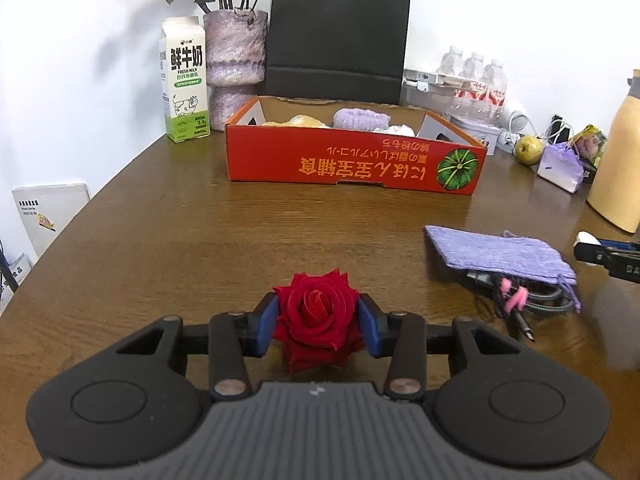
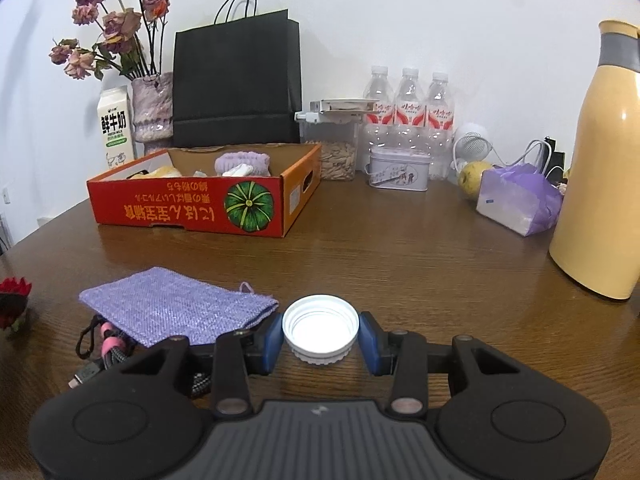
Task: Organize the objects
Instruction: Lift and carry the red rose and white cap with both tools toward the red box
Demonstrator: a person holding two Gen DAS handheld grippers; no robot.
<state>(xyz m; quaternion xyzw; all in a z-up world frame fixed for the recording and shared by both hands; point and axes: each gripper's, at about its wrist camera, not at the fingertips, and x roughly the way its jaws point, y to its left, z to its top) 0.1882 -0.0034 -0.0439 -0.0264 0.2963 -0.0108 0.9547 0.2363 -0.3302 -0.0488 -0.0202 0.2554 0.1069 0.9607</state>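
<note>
A red rose point(image 1: 316, 312) sits between the blue pads of my left gripper point(image 1: 319, 314), which is shut on it just above the brown table point(image 1: 200, 240). The rose also shows at the left edge of the right wrist view point(image 2: 14, 300). My right gripper point(image 2: 320, 334) is shut on a white bottle cap point(image 2: 320, 326), its open side up. A red cardboard box point(image 1: 352, 164) point(image 2: 188, 208) stands ahead, holding a purple cloth roll and other soft items. A flat purple pouch point(image 1: 500, 252) point(image 2: 176, 304) lies between the two grippers, partly over a coiled cable point(image 1: 528, 304) point(image 2: 108, 352).
Behind the box stand a milk carton point(image 1: 184, 80), a vase of dried flowers point(image 1: 236, 64) and a black paper bag point(image 1: 336, 36). At the right are water bottles point(image 2: 408, 112), a tin point(image 2: 398, 172), a pear point(image 2: 472, 178), a purple wrapped packet point(image 2: 516, 200) and a tall yellow flask point(image 2: 600, 168).
</note>
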